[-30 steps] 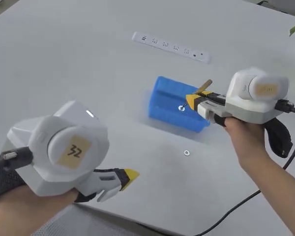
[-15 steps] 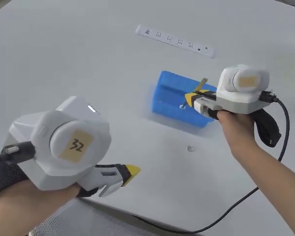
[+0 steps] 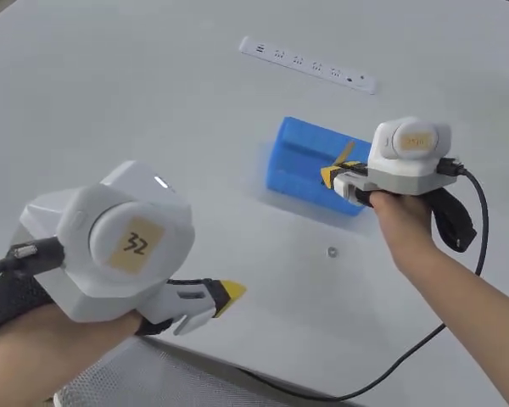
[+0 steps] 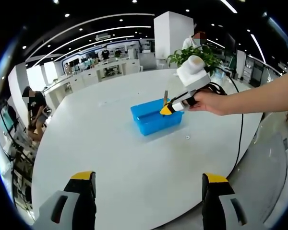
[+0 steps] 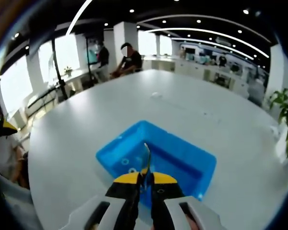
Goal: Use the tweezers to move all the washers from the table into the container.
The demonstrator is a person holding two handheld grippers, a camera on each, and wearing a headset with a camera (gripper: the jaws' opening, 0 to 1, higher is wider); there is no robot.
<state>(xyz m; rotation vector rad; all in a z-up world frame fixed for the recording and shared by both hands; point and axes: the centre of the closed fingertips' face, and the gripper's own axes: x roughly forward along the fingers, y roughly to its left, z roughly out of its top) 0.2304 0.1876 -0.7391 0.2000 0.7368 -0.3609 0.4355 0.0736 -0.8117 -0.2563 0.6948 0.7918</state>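
Right gripper pinched shut on the tweezers, whose tips hang over the blue container.
Left gripper has its jaws wide apart and holds nothing, low by the near edge of the table. One washer lies on the table near the container's front wall, not touching it. At least two washers lie inside. One power strip sits well beyond, with open tabletop around.

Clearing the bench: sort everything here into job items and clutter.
Job:
tweezers, clamped in the right gripper
blue container
loose washer outside it

Lying about:
power strip
plant
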